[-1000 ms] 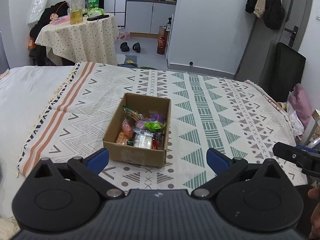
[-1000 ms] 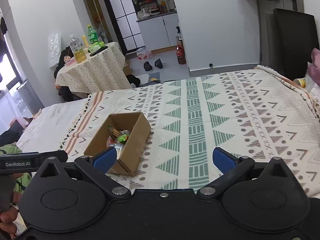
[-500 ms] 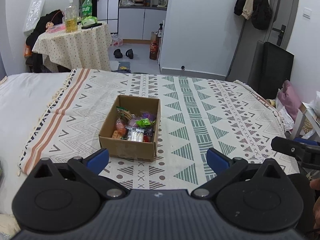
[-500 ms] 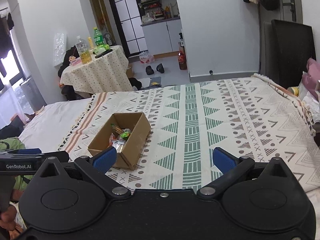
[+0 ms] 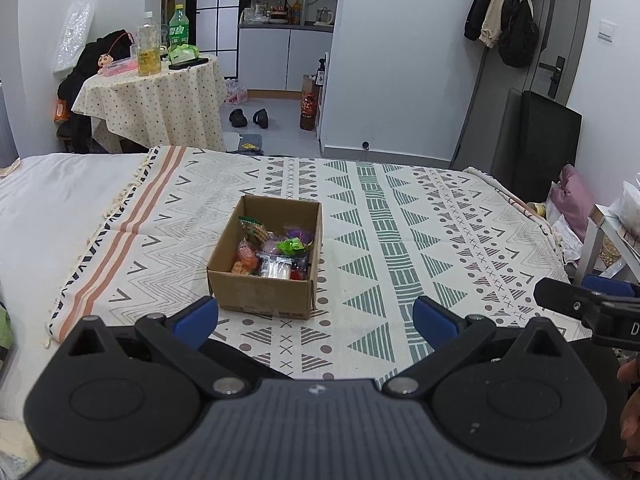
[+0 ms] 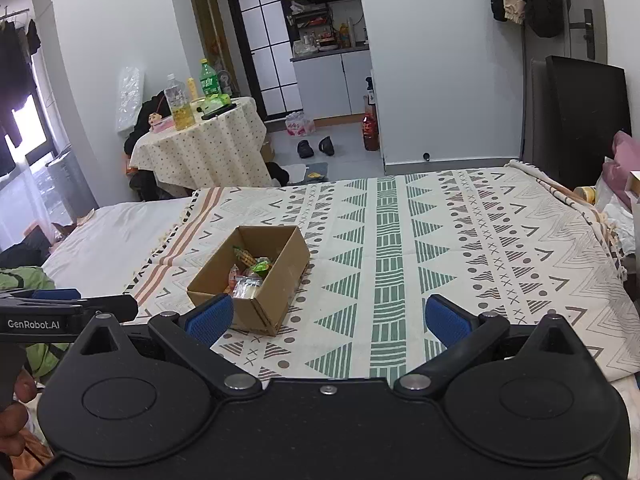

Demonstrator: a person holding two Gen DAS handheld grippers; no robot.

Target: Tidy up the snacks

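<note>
Bed [image 5: 48,200]: fills the lower part of both views, with a white sheet on the left side.
Blanket [image 5: 400,216]: cream, printed with green triangles, grey zigzags, dots and crosses, orange stripes along its left edge; spread over the bed.
Round tabletop [image 6: 208,136]: across the room beyond the bed, draped in a dotted cream cloth; it carries two bottles, a pink case and a dark flat thing.
Cardboard box [image 5: 260,292]: open-topped, resting on the blanket, left of the bed's middle and well ahead of both grippers.
Snacks [image 5: 276,250]: small wrapped packets in orange, green, purple, red and clear film, all lying inside the cardboard box; their print is too small to read.
Left gripper [image 5: 316,320]: blue pads spread wide, empty, held above the near edge of the bed and facing the cardboard box.
Right gripper [image 6: 328,318]: blue pads spread wide, empty, held off to the right of the box, which sits past its left pad.
Writing: "GenRobot.AI" in white on the left gripper's side, read from the right wrist view; only a "D" shows on the right gripper's body in the left wrist view.
Green bottle [image 6: 209,80]: its label has white characters I cannot read.
Clear bottle [image 5: 148,50]: holds yellow liquid; no legible label.
</note>
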